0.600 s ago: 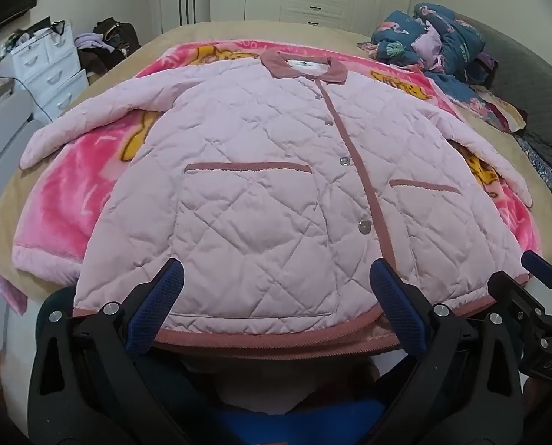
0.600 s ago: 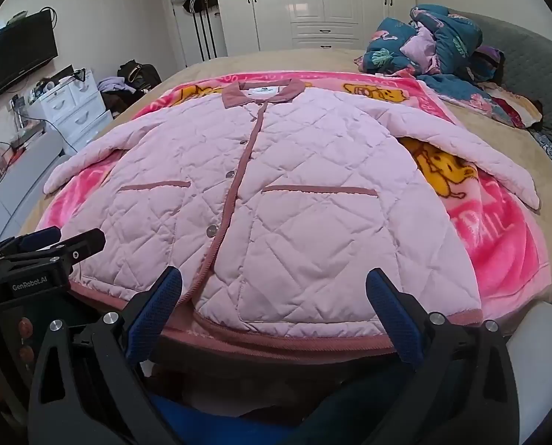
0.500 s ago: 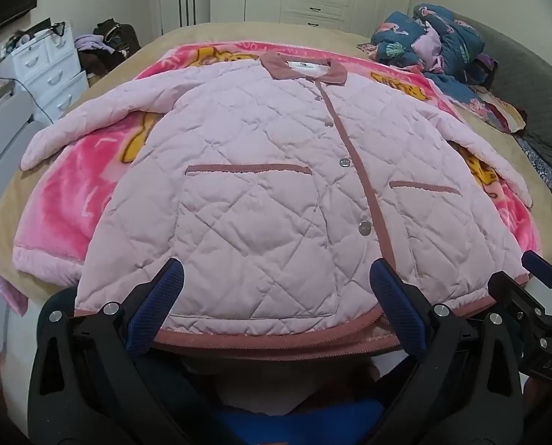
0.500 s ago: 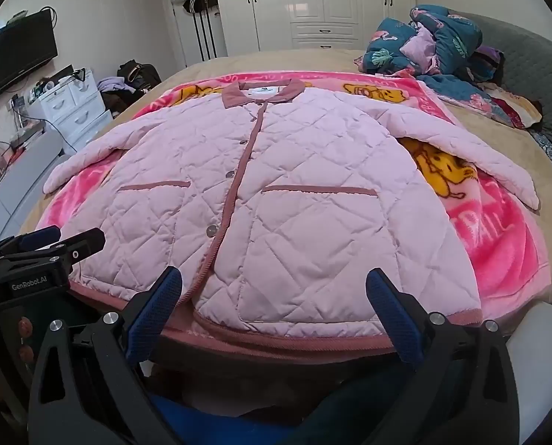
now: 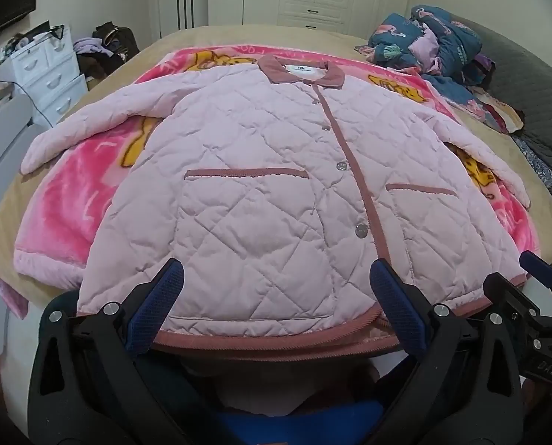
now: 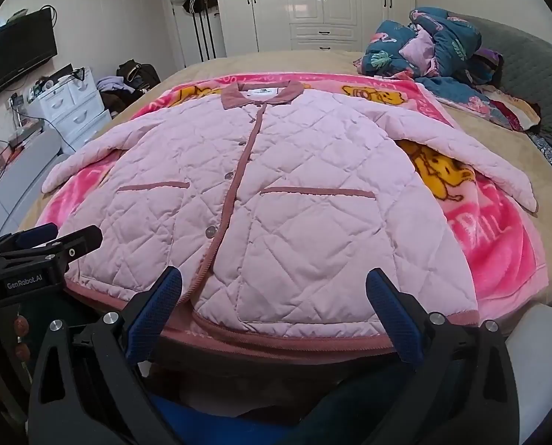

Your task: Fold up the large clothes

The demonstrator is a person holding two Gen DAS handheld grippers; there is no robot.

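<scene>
A pale pink quilted jacket (image 5: 261,193) (image 6: 298,200) with dusty-rose collar, placket and hem lies flat and buttoned on a bright pink cartoon blanket (image 5: 68,193) (image 6: 498,237), both sleeves spread out sideways. My left gripper (image 5: 276,289) hovers open just short of the hem, on the jacket's left half. My right gripper (image 6: 274,289) hovers open at the hem over the right half. Neither holds anything. Each gripper shows at the edge of the other's view: the right one (image 5: 535,270), the left one (image 6: 42,237).
The blanket lies on a tan bed (image 6: 313,59). A heap of blue floral bedding (image 6: 431,48) sits at the far right near a grey headboard (image 6: 528,70). White drawers (image 6: 72,107), bags and a wall television (image 6: 16,52) stand left; white wardrobes (image 6: 313,0) behind.
Both views have shifted only slightly; the jacket sits a little lower in the left wrist view. Both grippers stay open and the jacket has not moved.
</scene>
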